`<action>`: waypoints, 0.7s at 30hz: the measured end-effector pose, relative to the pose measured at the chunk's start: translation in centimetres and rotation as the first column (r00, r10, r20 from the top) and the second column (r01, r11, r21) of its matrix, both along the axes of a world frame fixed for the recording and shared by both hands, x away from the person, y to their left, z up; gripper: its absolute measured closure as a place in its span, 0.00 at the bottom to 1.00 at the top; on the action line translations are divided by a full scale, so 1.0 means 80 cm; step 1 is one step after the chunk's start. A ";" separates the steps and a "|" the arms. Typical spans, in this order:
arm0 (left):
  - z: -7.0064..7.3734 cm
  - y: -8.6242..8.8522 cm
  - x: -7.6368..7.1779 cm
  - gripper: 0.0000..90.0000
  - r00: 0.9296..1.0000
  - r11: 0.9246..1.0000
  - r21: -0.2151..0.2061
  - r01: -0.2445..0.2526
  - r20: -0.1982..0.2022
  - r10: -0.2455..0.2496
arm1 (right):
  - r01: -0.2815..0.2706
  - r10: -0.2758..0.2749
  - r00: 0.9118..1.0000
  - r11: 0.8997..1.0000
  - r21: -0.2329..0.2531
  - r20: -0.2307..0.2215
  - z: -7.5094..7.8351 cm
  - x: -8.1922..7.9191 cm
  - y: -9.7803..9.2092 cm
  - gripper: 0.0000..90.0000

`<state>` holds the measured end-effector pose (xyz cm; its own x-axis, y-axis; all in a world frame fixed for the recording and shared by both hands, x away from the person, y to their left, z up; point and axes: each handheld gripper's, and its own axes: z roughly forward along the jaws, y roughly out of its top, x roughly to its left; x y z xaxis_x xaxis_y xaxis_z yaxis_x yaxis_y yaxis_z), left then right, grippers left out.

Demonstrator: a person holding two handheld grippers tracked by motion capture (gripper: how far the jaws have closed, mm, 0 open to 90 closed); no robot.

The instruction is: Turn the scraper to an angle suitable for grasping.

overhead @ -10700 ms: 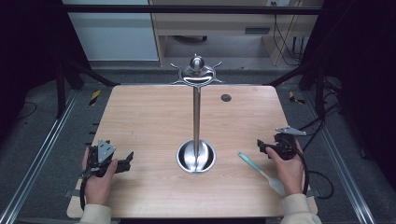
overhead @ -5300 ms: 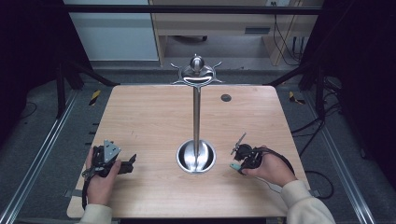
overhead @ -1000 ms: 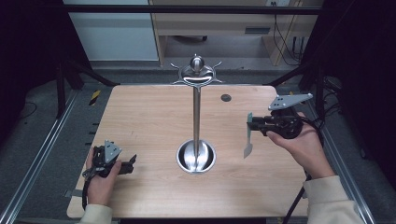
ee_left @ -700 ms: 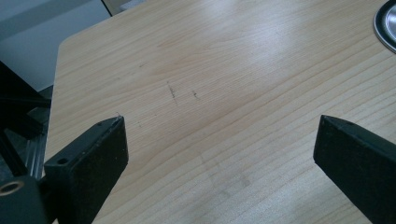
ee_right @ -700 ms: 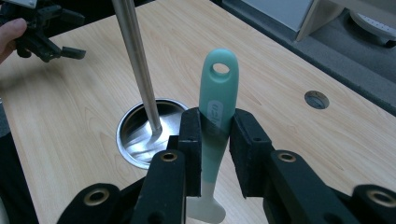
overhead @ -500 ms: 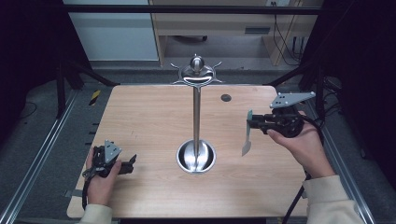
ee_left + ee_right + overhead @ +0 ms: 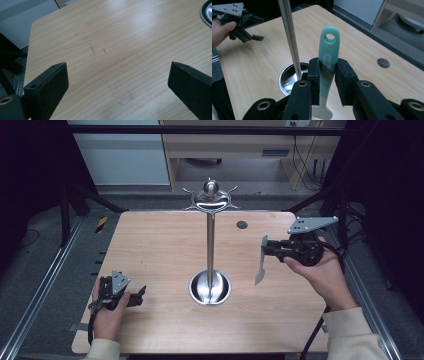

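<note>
Right gripper [image 7: 265, 251]: held up above the right side of the table by the person's right hand [image 7: 320, 272]; its jaws are clenched on the mint-green handle of a spatula [image 7: 327, 62].
Spatula: the handle end with its hanging hole points away from the gripper camera; in the high view the pale blade [image 7: 259, 272] hangs down under the jaws, clear of the tabletop, right of the stand.
Left gripper [image 7: 134, 296]: rests low at the near left of the table in the left hand [image 7: 107, 312]; its jaws are spread wide with bare wood between them.
Stand [image 7: 210, 240]: a slim upright metal pole at the table's middle, rising from a round shiny base [image 7: 210, 289], with a curved hook piece and ball on top.
Table [image 7: 165, 245]: light wood grain with rounded corners, a few faint scuff marks, and a small dark round hole [image 7: 242, 224] at the far right.
Room: dim, with dark frame rails along both sides of the table, a grey floor, a pale wooden desk [image 7: 235, 150] and white panel beyond the far edge, and cables at far right.
</note>
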<state>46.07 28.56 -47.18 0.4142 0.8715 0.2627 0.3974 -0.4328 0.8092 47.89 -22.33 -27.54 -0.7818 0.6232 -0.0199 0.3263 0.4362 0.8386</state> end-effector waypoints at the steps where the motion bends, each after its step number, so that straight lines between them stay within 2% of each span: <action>1: 0.000 0.000 0.000 0.03 1.000 1.000 0.000 0.001 0.000 -0.001 | 0.000 0.000 1.000 1.000 0.000 0.000 0.000 0.000 0.000 0.83; 21: 0.000 0.000 0.000 0.03 1.000 1.000 -0.001 -0.001 -0.001 0.001 | -0.033 0.032 0.998 0.999 0.025 0.048 0.029 -0.006 0.023 0.83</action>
